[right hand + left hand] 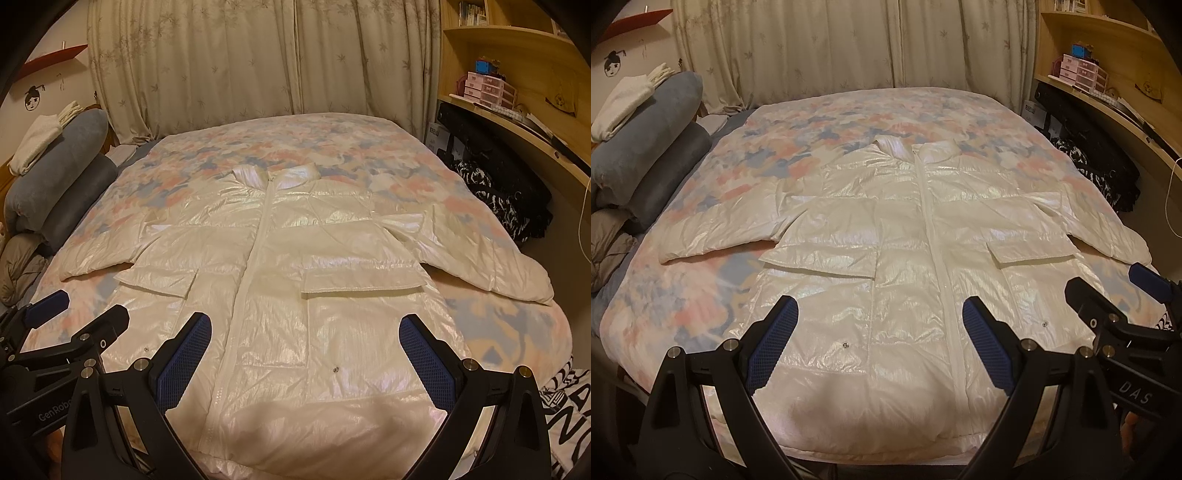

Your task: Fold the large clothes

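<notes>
A shiny white puffer jacket [916,236] [280,258] lies flat and zipped on the bed, collar at the far end, both sleeves spread out to the sides, hem nearest me. My left gripper [881,314] hovers open above the hem left of the zip, nothing between its blue pads. My right gripper [304,328] hovers open above the hem right of the zip, also with nothing in it. Each gripper shows at the edge of the other's view: the right gripper [1108,284] and the left gripper [88,306].
The jacket rests on a floral duvet [820,122] covering the bed. Grey rolled pillows and white folded cloth [646,147] are stacked at the left. A wooden shelf unit [1108,74] and dark bags [1100,162] stand at the right. Curtains [849,44] hang behind.
</notes>
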Demonstrator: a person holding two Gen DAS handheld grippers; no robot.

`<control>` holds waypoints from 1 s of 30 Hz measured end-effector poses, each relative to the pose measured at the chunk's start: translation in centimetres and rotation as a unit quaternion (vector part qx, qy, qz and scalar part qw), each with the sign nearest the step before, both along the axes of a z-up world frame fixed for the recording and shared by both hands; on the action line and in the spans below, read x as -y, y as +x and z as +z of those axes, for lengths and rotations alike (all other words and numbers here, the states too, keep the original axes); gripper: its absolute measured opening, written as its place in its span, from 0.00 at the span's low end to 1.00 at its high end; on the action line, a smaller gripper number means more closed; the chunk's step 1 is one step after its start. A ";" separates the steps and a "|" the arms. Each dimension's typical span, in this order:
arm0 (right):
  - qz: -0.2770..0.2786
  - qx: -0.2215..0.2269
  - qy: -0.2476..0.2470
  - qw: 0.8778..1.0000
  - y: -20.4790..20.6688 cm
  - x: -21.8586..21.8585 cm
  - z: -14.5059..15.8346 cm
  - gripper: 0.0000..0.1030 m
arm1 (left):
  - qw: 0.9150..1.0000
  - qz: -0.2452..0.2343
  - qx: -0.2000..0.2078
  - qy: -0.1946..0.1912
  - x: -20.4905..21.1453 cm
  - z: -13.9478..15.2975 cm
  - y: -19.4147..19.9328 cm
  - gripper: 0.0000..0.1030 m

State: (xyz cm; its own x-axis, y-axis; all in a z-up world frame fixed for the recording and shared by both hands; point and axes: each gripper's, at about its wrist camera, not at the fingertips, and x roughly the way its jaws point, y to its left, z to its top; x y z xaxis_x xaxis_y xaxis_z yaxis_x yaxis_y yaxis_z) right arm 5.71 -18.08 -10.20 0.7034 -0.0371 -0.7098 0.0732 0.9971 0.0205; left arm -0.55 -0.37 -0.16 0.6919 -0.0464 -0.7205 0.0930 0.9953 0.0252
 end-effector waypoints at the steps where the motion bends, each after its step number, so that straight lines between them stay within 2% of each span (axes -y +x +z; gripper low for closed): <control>1: 0.000 0.000 0.000 1.000 0.0 -0.1 0.0 1.00 | 1.000 -0.001 -0.001 0.000 0.0 -0.1 0.0 0.87; 16: 0.000 -0.001 0.001 1.000 -0.4 0.5 -0.4 1.00 | 1.000 -0.007 -0.006 0.000 0.2 -0.8 -0.1 0.87; 30: 0.003 -0.001 0.005 1.000 -0.4 0.8 -0.7 1.00 | 1.000 -0.017 -0.008 -0.002 1.3 0.2 0.4 0.87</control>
State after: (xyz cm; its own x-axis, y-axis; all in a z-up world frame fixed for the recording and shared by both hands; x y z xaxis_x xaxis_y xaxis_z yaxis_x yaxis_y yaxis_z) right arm 5.27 -18.84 -10.92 0.7017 -0.0257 -0.7120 0.0675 0.9972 0.0306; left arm -0.17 -1.66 0.06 0.6780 -0.0721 -0.7315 0.1263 0.9918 0.0193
